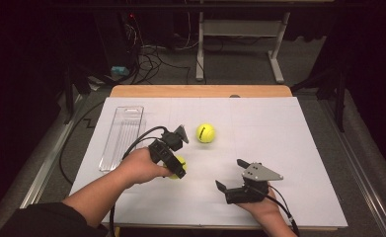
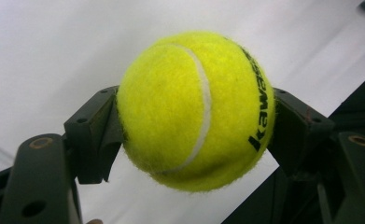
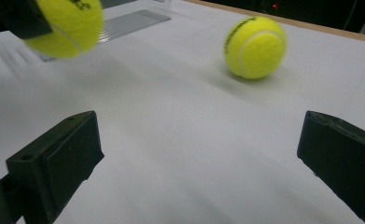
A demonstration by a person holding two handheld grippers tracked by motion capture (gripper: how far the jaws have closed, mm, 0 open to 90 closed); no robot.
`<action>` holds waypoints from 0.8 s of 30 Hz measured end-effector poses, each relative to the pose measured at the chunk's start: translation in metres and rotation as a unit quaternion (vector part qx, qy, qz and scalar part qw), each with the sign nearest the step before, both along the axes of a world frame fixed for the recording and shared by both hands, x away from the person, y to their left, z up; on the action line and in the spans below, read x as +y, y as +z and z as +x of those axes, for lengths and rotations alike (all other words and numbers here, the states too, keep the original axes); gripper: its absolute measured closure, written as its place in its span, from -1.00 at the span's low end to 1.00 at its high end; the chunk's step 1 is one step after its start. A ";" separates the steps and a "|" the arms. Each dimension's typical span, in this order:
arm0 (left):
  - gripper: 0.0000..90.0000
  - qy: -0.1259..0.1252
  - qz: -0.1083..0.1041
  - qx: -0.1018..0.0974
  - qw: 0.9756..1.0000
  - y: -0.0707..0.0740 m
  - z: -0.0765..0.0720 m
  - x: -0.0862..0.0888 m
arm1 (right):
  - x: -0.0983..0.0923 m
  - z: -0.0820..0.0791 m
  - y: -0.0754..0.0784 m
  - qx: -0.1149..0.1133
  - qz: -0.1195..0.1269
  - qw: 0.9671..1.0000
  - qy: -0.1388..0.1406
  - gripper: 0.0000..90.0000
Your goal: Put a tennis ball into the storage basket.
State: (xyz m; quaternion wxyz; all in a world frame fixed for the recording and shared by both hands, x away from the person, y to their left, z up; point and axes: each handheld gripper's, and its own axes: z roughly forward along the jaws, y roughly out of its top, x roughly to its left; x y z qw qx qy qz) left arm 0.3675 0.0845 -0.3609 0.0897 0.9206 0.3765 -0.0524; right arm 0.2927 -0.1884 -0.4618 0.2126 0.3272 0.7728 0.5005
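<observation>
Nearest the high camera, at the table's near edge, the right gripper (image 1: 230,174) sits in the person's right hand with its grey three-cornered plate on top and its two black jaws spread wide, nothing between them; in the right gripper view the jaws stand far apart over bare white surface. To the left of it, the left gripper (image 1: 179,168) is clamped on a fuzzy yellow-green tennis ball with a white seam and black lettering (image 1: 179,161); in the left gripper view the two black jaws press against opposite sides of this held ball (image 2: 196,109), which hangs clear of the white sheet behind it. The right gripper view catches the same held ball at its top left corner (image 3: 66,25). A second yellow-green tennis ball (image 1: 206,133) rests on the white paper-covered table (image 1: 279,138), just beyond the left gripper and well apart from the right one; it lies ahead of the open jaws in the right gripper view (image 3: 255,46). At the left side of the sheet lies a long clear plastic tube-shaped container (image 1: 123,137), on its side, near the left forearm. Black cable trails from the left gripper back along the arm.
</observation>
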 end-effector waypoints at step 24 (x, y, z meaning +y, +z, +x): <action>-0.41 0.080 0.025 -0.019 0.996 0.027 0.032 0.070 | -0.083 -0.013 0.000 -0.010 -0.005 0.997 -0.082 -1.00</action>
